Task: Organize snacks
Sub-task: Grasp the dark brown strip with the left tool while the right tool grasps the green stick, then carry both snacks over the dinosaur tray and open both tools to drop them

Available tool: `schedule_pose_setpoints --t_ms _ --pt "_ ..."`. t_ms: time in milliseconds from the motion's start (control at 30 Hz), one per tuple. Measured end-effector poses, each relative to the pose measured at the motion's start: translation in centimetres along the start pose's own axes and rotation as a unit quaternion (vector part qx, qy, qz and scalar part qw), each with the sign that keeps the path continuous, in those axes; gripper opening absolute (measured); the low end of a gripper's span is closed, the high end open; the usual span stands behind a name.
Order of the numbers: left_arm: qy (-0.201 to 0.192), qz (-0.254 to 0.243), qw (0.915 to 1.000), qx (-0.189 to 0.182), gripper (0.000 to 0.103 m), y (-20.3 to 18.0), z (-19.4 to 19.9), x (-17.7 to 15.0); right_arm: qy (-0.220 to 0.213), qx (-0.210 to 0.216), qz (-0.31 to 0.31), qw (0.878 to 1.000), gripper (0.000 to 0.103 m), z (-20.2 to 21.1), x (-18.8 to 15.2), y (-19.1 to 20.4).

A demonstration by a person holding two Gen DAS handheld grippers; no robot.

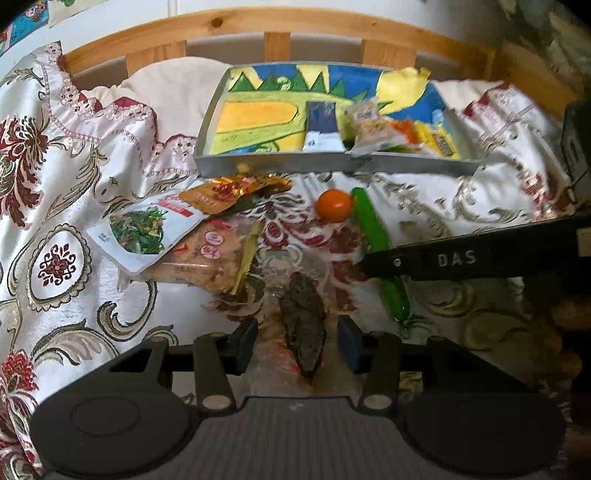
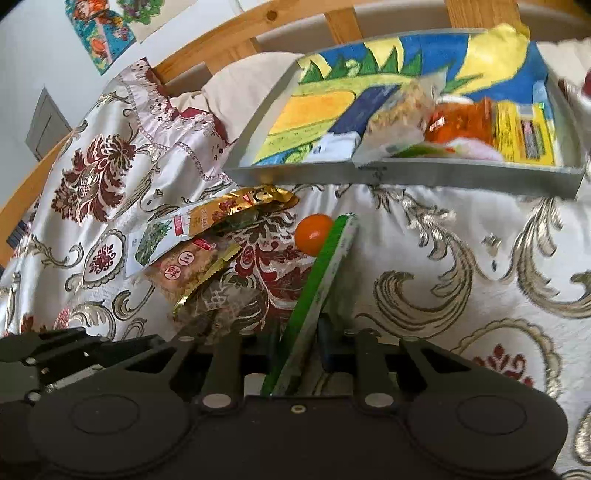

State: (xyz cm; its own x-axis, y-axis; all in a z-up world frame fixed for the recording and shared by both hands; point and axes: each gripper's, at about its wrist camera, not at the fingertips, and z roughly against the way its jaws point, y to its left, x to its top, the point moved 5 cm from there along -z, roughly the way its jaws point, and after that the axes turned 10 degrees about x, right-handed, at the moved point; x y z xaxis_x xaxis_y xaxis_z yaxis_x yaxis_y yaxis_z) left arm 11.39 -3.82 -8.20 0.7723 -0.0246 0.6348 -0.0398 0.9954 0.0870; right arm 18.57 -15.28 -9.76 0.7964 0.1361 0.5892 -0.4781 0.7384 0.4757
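My left gripper (image 1: 297,338) is shut on a clear packet with a dark snack (image 1: 303,321), which lies on the bedcover with a pad against each side of the wrapper. My right gripper (image 2: 301,339) is shut on the near end of a long green stick packet (image 2: 325,266), held on edge and pointing toward the tray. In the left wrist view one black finger (image 1: 461,258) of the right gripper crosses over the green stick packet (image 1: 371,221). A small orange ball (image 1: 334,205) (image 2: 314,232) rests beside the stick's far end.
A grey tray (image 1: 332,164) (image 2: 369,173) with a coloured drawing as its floor holds several snacks at its right. A white packet with a greens picture (image 1: 144,229), a gold packet (image 1: 236,188) and a clear brownish packet (image 1: 207,258) lie piled at left. A wooden headboard (image 1: 277,26) stands behind.
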Motion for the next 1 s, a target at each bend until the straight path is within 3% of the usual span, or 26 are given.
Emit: schedule_pose_setpoints --t_ms 533,800,1000 --pt "-0.050 0.041 0.9979 0.001 0.051 0.6 1.4 1.2 -0.040 -0.024 0.063 0.997 0.019 3.5 -0.3 2.0" --pt "-0.054 0.084 0.9949 0.012 0.051 1.1 -0.1 4.8 -0.079 -0.007 0.041 0.996 0.019 5.4 1.2 1.6" --pt "-0.074 0.084 0.9934 0.027 0.051 0.4 -1.6 9.3 -0.130 -0.010 0.031 0.991 0.019 7.1 3.4 0.1"
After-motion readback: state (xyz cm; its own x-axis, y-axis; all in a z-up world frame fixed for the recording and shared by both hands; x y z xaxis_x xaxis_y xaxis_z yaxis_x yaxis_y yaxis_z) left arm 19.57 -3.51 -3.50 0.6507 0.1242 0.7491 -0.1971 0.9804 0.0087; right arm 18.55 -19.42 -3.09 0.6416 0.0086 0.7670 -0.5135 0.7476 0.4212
